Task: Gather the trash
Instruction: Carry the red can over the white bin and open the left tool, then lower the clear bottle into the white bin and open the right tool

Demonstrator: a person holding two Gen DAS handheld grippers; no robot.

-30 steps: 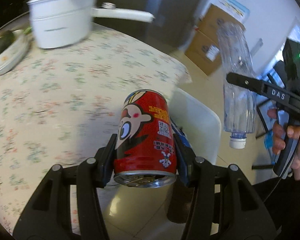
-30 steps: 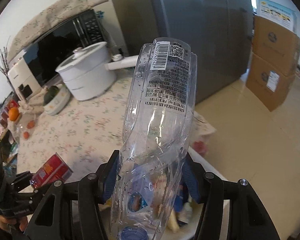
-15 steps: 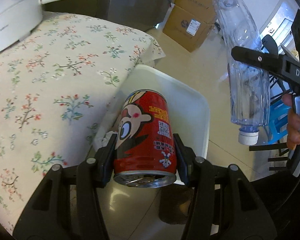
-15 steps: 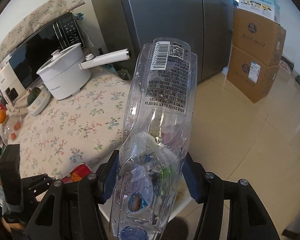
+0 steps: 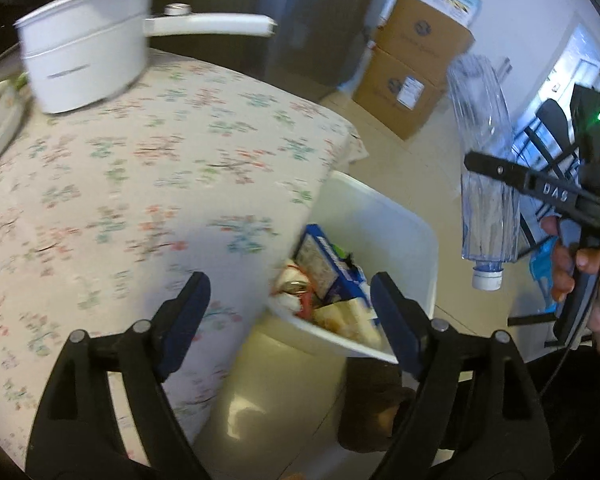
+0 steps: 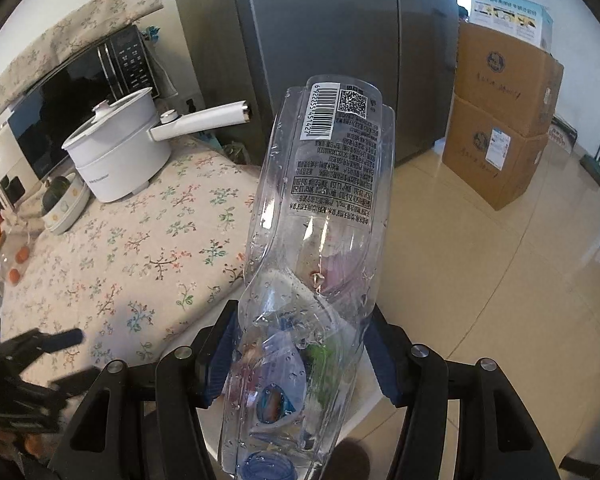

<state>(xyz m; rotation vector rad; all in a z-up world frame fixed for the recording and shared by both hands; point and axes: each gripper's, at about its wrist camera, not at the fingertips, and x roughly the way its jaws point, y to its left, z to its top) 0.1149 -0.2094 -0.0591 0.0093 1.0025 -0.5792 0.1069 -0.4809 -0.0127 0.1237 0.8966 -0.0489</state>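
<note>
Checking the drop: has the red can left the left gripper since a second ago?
Yes. The left gripper is open and empty; the can likely dropped into the white bin below.

A pot stands near the worktop's far edge; the bin sits on the floor just beside its right edge.

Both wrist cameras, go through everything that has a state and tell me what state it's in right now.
Left gripper: open, holding nothing.
Right gripper: shut on the plastic bottle.
Plastic bottle: empty, crushed, capped, cap end pointing down.
White bin: uncovered, partly filled with trash, beside the table.
White pot: lid on, standing on the table.
Cardboard boxes: closed, stacked in two.
</note>
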